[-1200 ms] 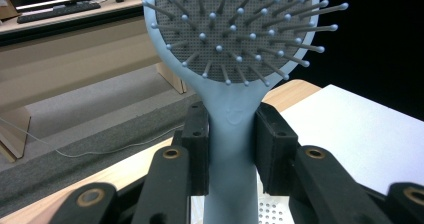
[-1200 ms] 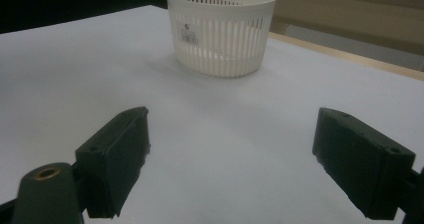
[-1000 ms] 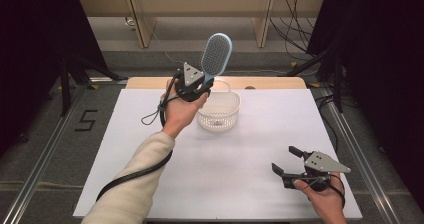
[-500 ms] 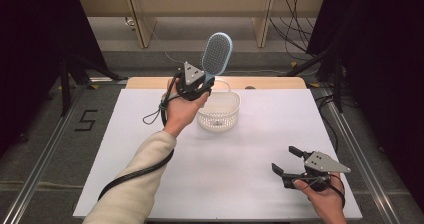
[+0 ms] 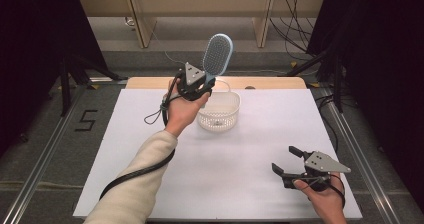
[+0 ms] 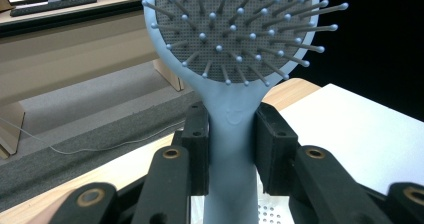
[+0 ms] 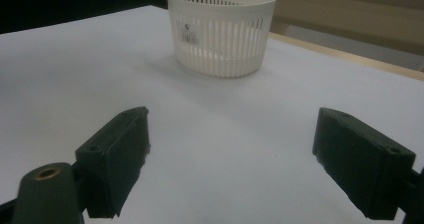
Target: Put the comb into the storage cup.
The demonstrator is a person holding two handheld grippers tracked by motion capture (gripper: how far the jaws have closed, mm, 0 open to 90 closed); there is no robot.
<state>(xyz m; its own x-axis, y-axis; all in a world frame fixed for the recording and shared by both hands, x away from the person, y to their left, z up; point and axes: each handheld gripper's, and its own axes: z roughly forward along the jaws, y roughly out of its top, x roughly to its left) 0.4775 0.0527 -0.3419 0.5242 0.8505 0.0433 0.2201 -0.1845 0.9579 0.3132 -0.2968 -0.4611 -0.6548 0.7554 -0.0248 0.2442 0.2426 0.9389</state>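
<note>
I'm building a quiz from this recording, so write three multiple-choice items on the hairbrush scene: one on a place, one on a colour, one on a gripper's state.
1. Where is the hairbrush?
A. Lying in the basket
B. Held upright above the white basket
C. Flat on the table

2. What colour is the hairbrush's frame?
A. Light blue
B. Red
C. Black

3. How stands the right gripper?
A. Shut on the basket
B. Shut on the brush
C. Open, holding nothing

Answers:
1 B: the left gripper clamps the handle, with the head raised over the basket.
2 A: handle and rim show pale blue in the left gripper view.
3 C: its jaws stand wide apart over the bare white table.
</note>
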